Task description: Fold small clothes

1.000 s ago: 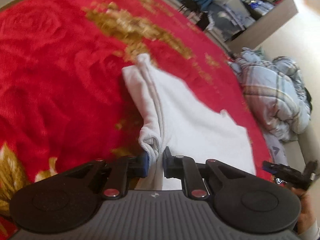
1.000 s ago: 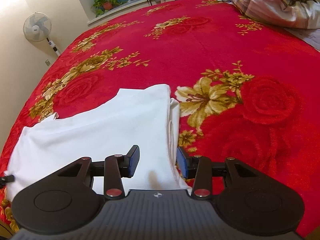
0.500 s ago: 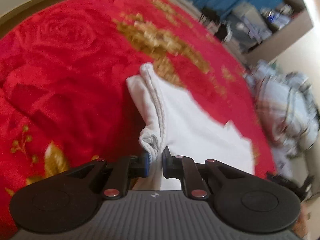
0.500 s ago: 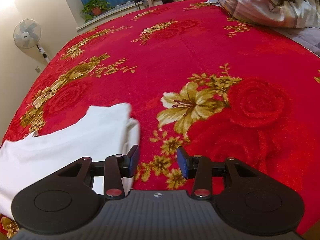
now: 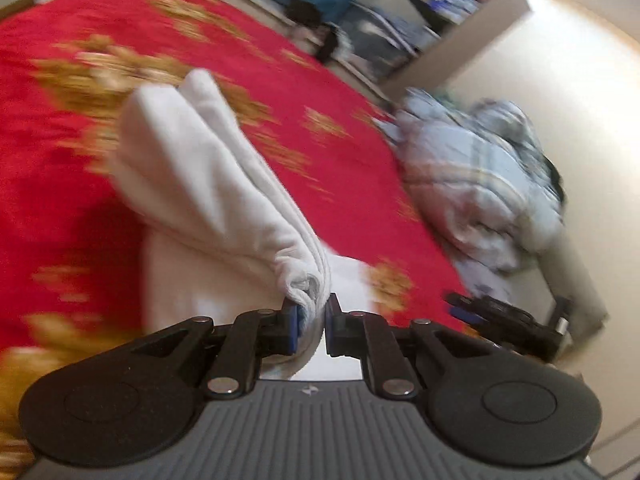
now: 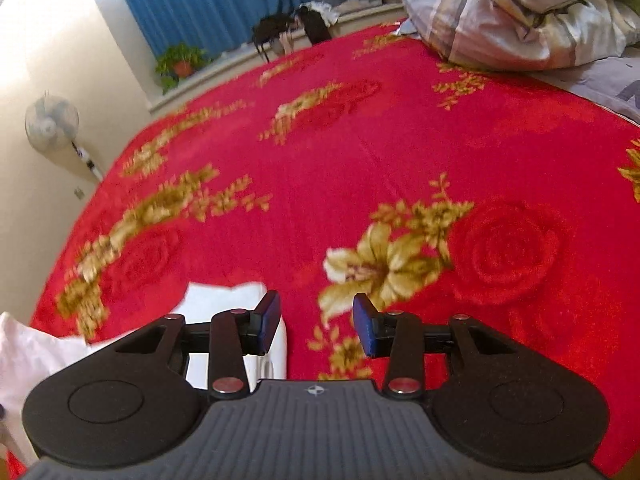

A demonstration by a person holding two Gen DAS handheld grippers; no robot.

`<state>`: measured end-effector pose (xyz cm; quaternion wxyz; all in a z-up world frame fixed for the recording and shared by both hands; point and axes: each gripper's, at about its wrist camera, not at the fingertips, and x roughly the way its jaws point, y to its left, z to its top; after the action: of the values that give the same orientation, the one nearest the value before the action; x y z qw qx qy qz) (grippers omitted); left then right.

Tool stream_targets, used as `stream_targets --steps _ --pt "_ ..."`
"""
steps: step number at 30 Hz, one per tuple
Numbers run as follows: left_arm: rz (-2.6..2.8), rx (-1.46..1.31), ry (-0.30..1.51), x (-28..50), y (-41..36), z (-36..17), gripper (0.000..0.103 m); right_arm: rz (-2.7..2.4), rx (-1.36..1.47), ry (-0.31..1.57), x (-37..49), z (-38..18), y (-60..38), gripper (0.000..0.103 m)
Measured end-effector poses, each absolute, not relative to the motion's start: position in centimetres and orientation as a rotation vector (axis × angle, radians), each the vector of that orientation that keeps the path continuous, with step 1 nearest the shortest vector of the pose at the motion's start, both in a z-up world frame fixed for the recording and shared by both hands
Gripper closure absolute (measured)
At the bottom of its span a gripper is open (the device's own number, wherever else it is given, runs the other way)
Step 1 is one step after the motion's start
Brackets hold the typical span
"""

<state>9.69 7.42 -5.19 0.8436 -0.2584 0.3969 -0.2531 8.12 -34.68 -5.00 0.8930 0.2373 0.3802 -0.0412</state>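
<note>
A small white garment [image 5: 208, 184] lies on the red flowered bedspread [image 5: 60, 208]. My left gripper [image 5: 311, 326] is shut on a bunched edge of it and holds that edge lifted, so the cloth hangs folded over the part still on the bed. In the right wrist view the garment [image 6: 224, 300] shows low at the left, partly behind the left finger. My right gripper [image 6: 316, 326] is open and empty above the bedspread [image 6: 400, 152], just right of the garment. It also shows in the left wrist view [image 5: 504, 320] at the right.
A crumpled plaid quilt [image 6: 520, 12] lies at the bed's far right corner. A standing fan [image 6: 52, 124] is by the left wall. A potted plant [image 6: 180, 60] and dark bags [image 6: 288, 28] sit on the sill under blue curtains.
My left gripper has lifted the garment's edge and swung it over the rest of the cloth. My right gripper has drawn off the garment to the right and stayed open.
</note>
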Motion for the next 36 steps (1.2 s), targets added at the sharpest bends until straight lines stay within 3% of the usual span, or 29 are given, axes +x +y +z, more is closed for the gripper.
stream_targets --steps 6,9,17,24,27,31,32,33,36 --pt "-0.693 -0.486 0.917 12.4 -7.6 -7.1 0.089 -0.075 0.548 0.761 8.6 -4.6 -36.2 0.066" --pt "-0.729 -0.425 1.045 13.2 -12.1 -10.2 0.079 -0.061 0.568 0.76 9.0 -4.7 -36.5 0.066" --pt "-0.683 -0.279 0.978 10.3 -2.7 -9.1 0.074 0.051 0.603 0.826 10.1 -5.8 -35.1 0.066" --pt "-0.647 -0.221 0.888 8.9 2.2 -10.3 0.074 0.09 0.574 1.033 11.0 -9.5 -32.0 0.065" --pt "-0.668 -0.241 0.947 9.4 1.1 -12.5 0.074 0.11 0.544 1.123 10.7 -11.5 -30.8 0.065" --pt "-0.649 -0.021 1.068 9.6 -0.7 -15.7 0.076 0.146 0.571 1.151 8.7 -13.0 -31.1 0.065" --pt "-0.65 -0.001 1.089 9.5 -0.6 -16.4 0.079 0.162 0.569 1.15 8.3 -13.1 -31.2 0.067" --pt "-0.654 -0.007 1.083 9.4 -0.4 -16.4 0.078 0.176 0.565 1.146 8.0 -13.2 -31.2 0.083" --pt "-0.693 -0.04 1.058 9.4 0.1 -15.0 0.078 0.235 0.584 1.075 6.7 -12.5 -32.0 0.091"
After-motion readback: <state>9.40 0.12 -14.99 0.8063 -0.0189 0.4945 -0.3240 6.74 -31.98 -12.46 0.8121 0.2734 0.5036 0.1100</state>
